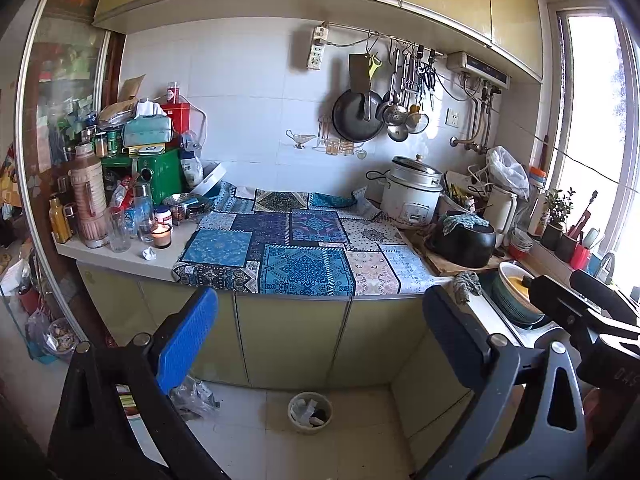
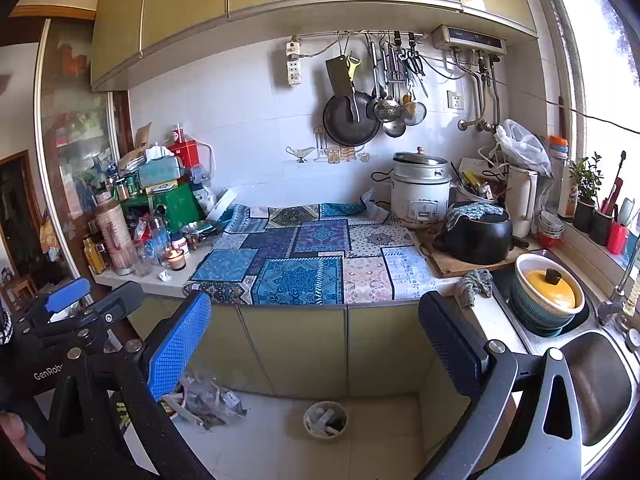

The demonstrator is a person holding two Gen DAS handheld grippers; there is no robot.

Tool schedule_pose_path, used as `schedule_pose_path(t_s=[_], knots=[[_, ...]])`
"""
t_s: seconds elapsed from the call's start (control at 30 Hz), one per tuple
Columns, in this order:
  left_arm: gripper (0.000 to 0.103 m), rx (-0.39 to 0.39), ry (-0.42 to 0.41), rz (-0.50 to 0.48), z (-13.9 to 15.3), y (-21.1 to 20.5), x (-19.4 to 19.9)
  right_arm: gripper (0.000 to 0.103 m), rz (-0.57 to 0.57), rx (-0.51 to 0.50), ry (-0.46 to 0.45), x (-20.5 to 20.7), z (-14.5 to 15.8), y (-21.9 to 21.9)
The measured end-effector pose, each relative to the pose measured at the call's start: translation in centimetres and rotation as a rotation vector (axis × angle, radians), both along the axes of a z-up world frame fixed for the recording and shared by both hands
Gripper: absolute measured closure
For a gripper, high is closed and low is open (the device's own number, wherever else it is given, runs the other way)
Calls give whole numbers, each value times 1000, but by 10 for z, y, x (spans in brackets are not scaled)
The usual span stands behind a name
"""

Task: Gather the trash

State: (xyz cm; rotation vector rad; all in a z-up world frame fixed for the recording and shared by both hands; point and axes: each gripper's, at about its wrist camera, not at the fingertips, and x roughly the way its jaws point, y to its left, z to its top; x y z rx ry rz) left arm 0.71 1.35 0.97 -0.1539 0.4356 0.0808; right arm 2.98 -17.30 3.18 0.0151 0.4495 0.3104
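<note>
A small crumpled white paper scrap (image 1: 149,254) (image 2: 164,276) lies on the white counter edge, just in front of a lit candle jar (image 1: 161,234) (image 2: 176,259). A small round waste bin (image 1: 310,413) (image 2: 325,419) with paper scraps inside stands on the tiled floor below the cabinets. My left gripper (image 1: 320,340) is open and empty, held back from the counter above the floor. My right gripper (image 2: 316,344) is open and empty too, at about the same distance. Each gripper shows at the edge of the other's view.
A patchwork cloth (image 1: 296,252) covers the counter middle. Bottles, glasses and tins (image 1: 100,200) crowd the left end. A rice cooker (image 2: 420,188), black pot (image 2: 476,236) and sink (image 2: 592,384) with a bowl are at right. A clear plastic bag (image 2: 208,400) lies on the floor.
</note>
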Motion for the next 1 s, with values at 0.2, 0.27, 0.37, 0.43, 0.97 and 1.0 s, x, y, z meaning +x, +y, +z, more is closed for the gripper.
schedule_pose_path(t_s=[0.2,0.27,0.37,0.43,0.97,1.0], knots=[[0,0,-10,4,3,-2,2,0,0,-1,-3,0,1,-1],[0,-4,-5,-2,3,-1,3,0,-1,0,-4,1,1,0],[0,-10,-4,-2,3,0,4,0,-1,2,-6,2,2,0],[0,-9,-4,-1,3,0,4,0,-2,0,-6,2,2,0],[0,1,15,-34,0,8,23,0,-36,6,11,15,-1,14],[0,1,17,-35,-1,10,25,0,-38,5,14,17,-2,16]])
